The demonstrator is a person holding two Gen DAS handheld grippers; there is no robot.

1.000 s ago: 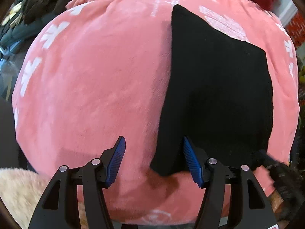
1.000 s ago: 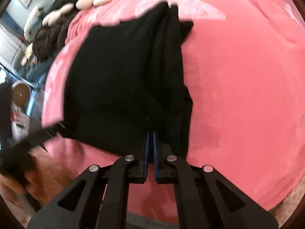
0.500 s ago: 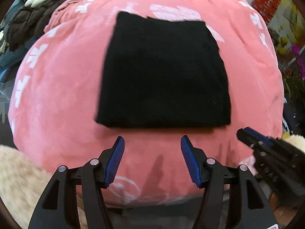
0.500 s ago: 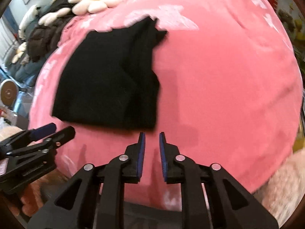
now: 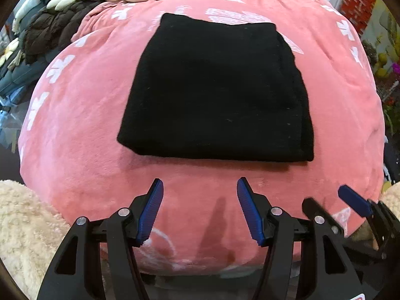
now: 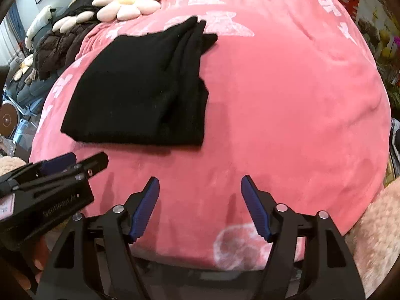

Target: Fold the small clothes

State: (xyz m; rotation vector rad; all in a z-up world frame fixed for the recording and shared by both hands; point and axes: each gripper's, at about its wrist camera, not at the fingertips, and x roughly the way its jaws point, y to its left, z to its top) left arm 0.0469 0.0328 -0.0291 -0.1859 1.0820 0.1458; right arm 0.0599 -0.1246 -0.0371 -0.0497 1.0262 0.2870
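Observation:
A black garment (image 5: 217,95) lies folded into a flat rectangle on the pink blanket (image 5: 82,125); in the right wrist view it (image 6: 140,92) sits left of centre, with stacked layers showing along its right edge. My left gripper (image 5: 200,187) is open and empty, held back just in front of the garment's near edge. My right gripper (image 6: 200,185) is open and empty, near the blanket's front edge and to the right of the garment. It also shows in the left wrist view (image 5: 332,200) at lower right, and the left gripper shows in the right wrist view (image 6: 82,160) at lower left.
A daisy-shaped cushion (image 6: 127,0) and a dark quilted jacket (image 6: 57,47) lie at the far left of the blanket. Cream fleece (image 5: 25,225) sits at the near left and pink fleece (image 6: 375,230) at the near right. Plants (image 5: 385,60) stand at the right.
My right gripper let go of the garment, opened wide and drew back. My left gripper pulled back from the garment's edge. The garment now lies folded flat.

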